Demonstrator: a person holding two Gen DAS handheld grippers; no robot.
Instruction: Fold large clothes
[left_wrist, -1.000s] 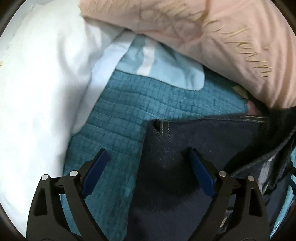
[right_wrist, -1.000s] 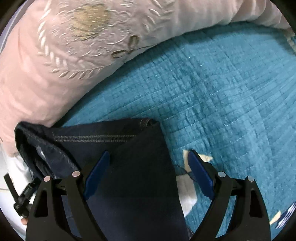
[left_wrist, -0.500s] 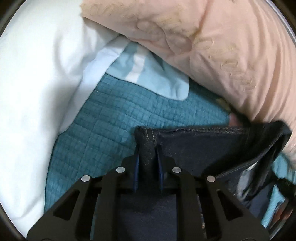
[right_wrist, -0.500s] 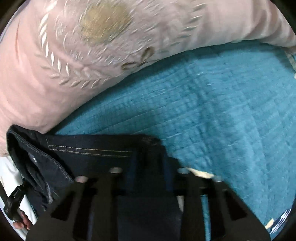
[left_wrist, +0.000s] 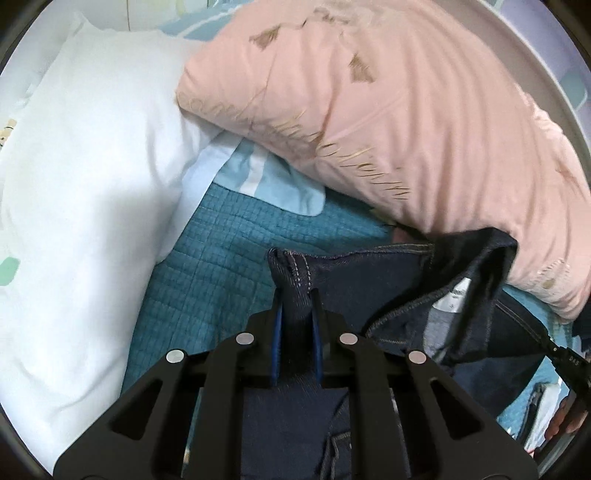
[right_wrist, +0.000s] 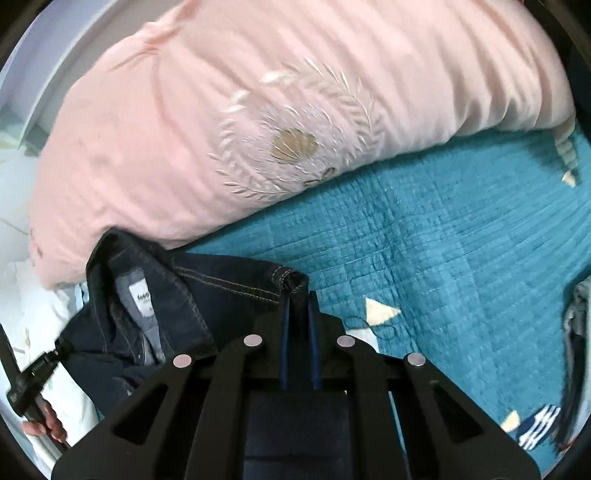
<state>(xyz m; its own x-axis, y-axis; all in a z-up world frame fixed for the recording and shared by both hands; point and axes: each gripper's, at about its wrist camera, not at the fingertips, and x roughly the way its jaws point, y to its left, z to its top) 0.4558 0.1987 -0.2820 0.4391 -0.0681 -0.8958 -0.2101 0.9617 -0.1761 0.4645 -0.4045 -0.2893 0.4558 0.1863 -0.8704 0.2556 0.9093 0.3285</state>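
Note:
Dark blue jeans (left_wrist: 373, 284) lie on a teal quilted bedspread (left_wrist: 218, 254). My left gripper (left_wrist: 296, 295) is shut on the left corner of the waistband, lifted a little off the quilt. My right gripper (right_wrist: 297, 295) is shut on the right corner of the jeans' waistband (right_wrist: 229, 284). The waistband sags open between the two grippers, showing the white inside label (right_wrist: 142, 295). The rest of the jeans hangs below the grippers, out of view.
A big pink embroidered pillow (right_wrist: 280, 122) lies just behind the jeans and also shows in the left wrist view (left_wrist: 388, 96). A white pillow (left_wrist: 88, 173) is at the left. Striped clothes (right_wrist: 539, 428) lie at the quilt's right edge.
Both grippers closed from open onto the waistband corners, then lifted them. The waistband now hangs open between them, and the pillows show more fully.

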